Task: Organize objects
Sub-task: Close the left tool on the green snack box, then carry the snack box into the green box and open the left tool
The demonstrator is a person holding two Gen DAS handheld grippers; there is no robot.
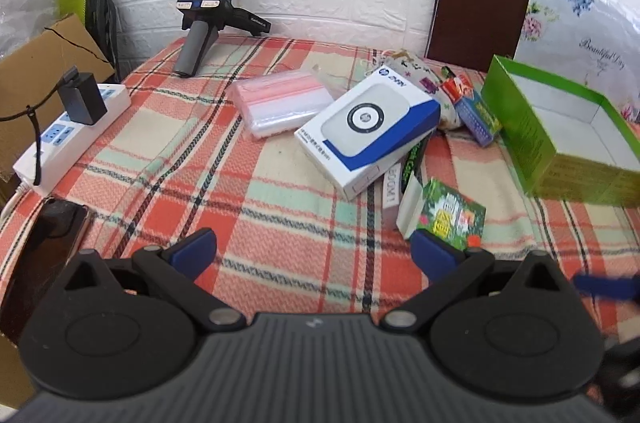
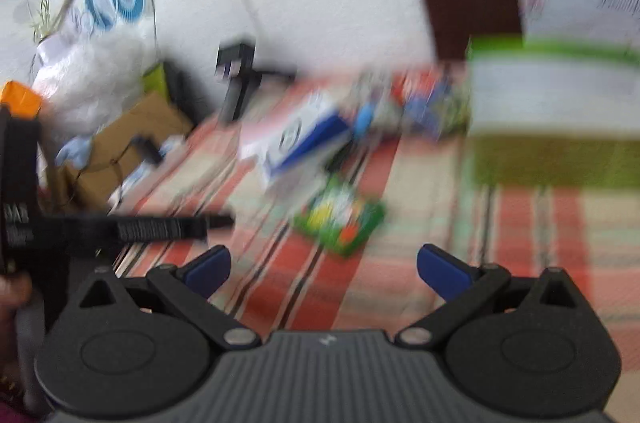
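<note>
Two spread grippers (image 1: 314,255) (image 2: 324,269) — green packet (image 1: 450,219) just ahead

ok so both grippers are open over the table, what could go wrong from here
1. The white and blue box lies on top of other packets, so pulling one from under it could tip the pile.
2. The small green packet sits right by the left gripper fingers and may get nudged away.
3. The right wrist view is badly blurred, so aiming the right gripper at the green box looks unreliable.
</note>
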